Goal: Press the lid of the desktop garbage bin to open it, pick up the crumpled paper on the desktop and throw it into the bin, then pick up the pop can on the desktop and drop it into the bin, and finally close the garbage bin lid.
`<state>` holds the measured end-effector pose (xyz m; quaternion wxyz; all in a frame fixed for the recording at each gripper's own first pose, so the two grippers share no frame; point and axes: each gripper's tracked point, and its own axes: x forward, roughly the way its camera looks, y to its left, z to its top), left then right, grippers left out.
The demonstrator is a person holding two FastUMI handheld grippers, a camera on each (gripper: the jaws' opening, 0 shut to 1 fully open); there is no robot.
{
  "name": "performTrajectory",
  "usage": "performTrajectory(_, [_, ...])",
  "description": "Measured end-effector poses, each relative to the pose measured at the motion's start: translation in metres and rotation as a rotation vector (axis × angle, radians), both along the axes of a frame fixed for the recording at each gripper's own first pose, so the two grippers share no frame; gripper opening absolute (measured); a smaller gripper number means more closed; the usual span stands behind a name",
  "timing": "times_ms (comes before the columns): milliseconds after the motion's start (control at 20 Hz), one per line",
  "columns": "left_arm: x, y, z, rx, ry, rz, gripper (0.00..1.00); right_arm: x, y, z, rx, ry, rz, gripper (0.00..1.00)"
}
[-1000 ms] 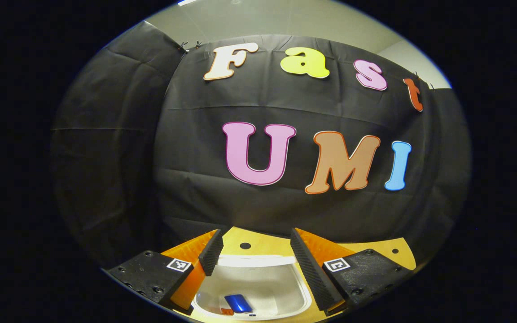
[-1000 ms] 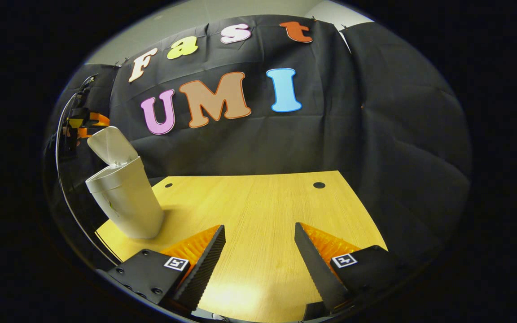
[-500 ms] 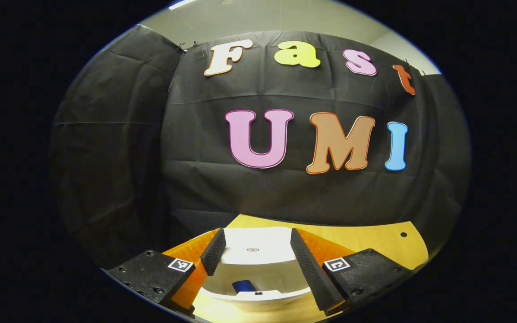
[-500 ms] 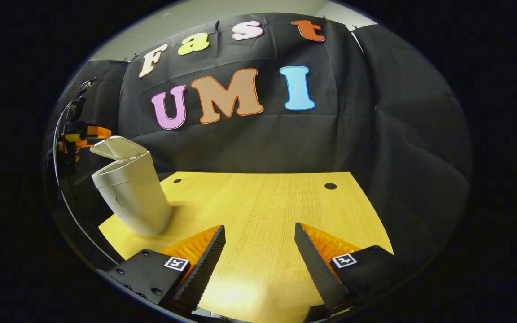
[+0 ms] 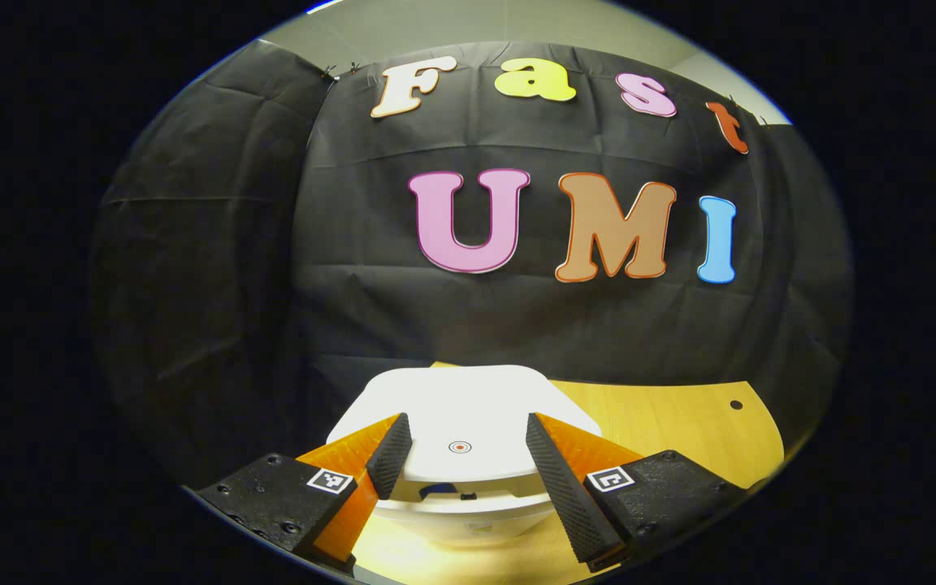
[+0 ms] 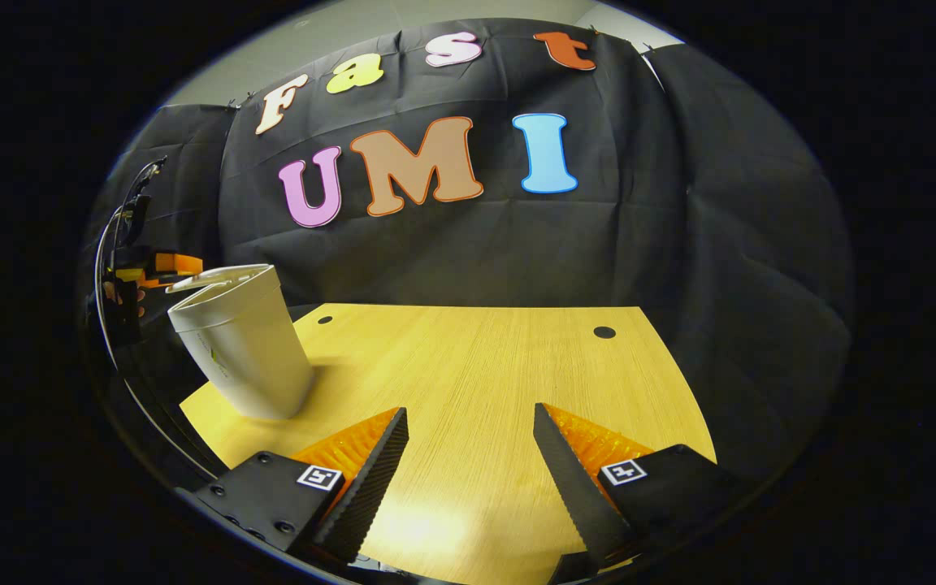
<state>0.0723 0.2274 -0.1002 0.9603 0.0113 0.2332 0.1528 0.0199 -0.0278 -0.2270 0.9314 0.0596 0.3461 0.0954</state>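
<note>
Now the left gripper [image 5: 461, 445], open and empty, sits just over the nearly shut lid [image 5: 468, 398] of the bin [image 6: 242, 341] at the table's [image 6: 476, 374] left edge, while the right gripper [image 6: 468, 455], open and empty, hangs well apart.

Black cloth wall [image 6: 639, 244] behind a light wooden tabletop [image 6: 476, 374].

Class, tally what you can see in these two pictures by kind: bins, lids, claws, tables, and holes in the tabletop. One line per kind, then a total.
Garbage bin: 1
Lid, nearly shut: 1
Claws, left claw and right claw, both open: 2
Table: 1
Holes in the tabletop: 2
Total: 7
</note>
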Motion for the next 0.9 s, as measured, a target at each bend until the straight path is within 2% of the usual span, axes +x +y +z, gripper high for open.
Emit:
performTrajectory(150, [-0.005,-0.001,-0.009,0.009,0.017,-0.003,0.88,0.001,0.001,-0.002,-0.003,0.006,0.008,0.99])
performTrajectory(250, [-0.007,-0.008,-0.023,-0.027,0.035,-0.028,0.88,0.001,0.003,-0.004,0.004,0.012,0.014,0.99])
performTrajectory(300, [-0.01,-0.01,-0.028,-0.013,0.071,-0.049,0.89,0.001,0.005,-0.005,0.007,0.013,0.016,0.99])
performTrajectory(350, [-0.009,-0.013,-0.025,0.02,0.055,-0.077,0.93,0.002,0.005,-0.006,0.008,0.015,0.018,0.99])
performTrajectory(450, [-0.011,-0.014,-0.03,0.056,0.058,-0.123,0.92,0.001,0.009,-0.011,0.007,0.025,0.026,0.99])
performTrajectory(550, [-0.009,-0.014,-0.031,0.011,0.033,-0.125,0.9,0.001,0.012,-0.011,0.004,0.018,0.033,1.0])
performTrajectory(700, [-0.01,-0.018,-0.034,0.018,0.069,-0.149,0.89,0.002,0.018,-0.01,-0.009,0.014,0.055,1.0])
performTrajectory(800, [-0.009,-0.017,-0.026,0.008,0.023,-0.145,0.89,0.006,0.02,-0.004,0.005,0.002,0.052,1.0])
performTrajectory(900, [-0.001,-0.014,-0.02,0.042,-0.027,-0.145,0.89,0.01,0.023,0.005,0.025,-0.019,0.041,1.0])
